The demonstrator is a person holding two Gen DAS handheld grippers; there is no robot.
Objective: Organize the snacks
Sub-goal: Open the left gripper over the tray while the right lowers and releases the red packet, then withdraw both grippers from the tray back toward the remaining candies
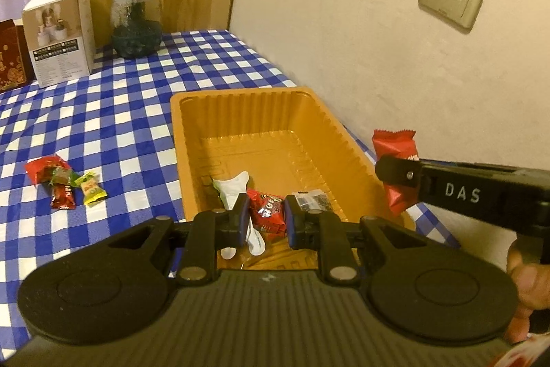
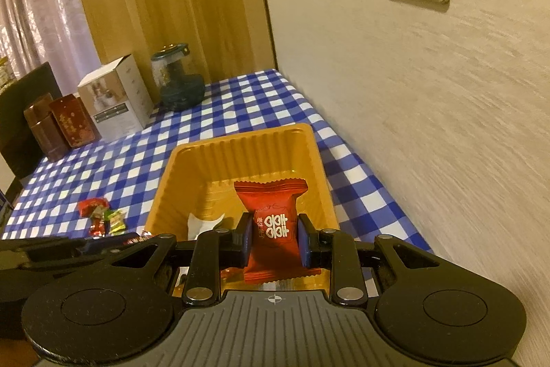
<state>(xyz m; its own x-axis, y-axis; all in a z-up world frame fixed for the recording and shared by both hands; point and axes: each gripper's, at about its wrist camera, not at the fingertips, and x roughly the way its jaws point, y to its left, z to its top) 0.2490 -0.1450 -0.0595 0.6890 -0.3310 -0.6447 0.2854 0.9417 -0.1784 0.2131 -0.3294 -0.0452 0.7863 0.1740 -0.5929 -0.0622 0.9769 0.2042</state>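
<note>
A ribbed, glossy orange plastic tray sits on a blue-and-white checked cloth. The left gripper has its pads nearly together, pinching a crinkly red snack packet above the tray's near end; a white wrapper lies just beyond its left finger. The right gripper clamps a smooth red pillow-shaped candy pack, which juts upright past its fingertips over the tray. Loose sweets lie on the cloth, well left of both.
</note>
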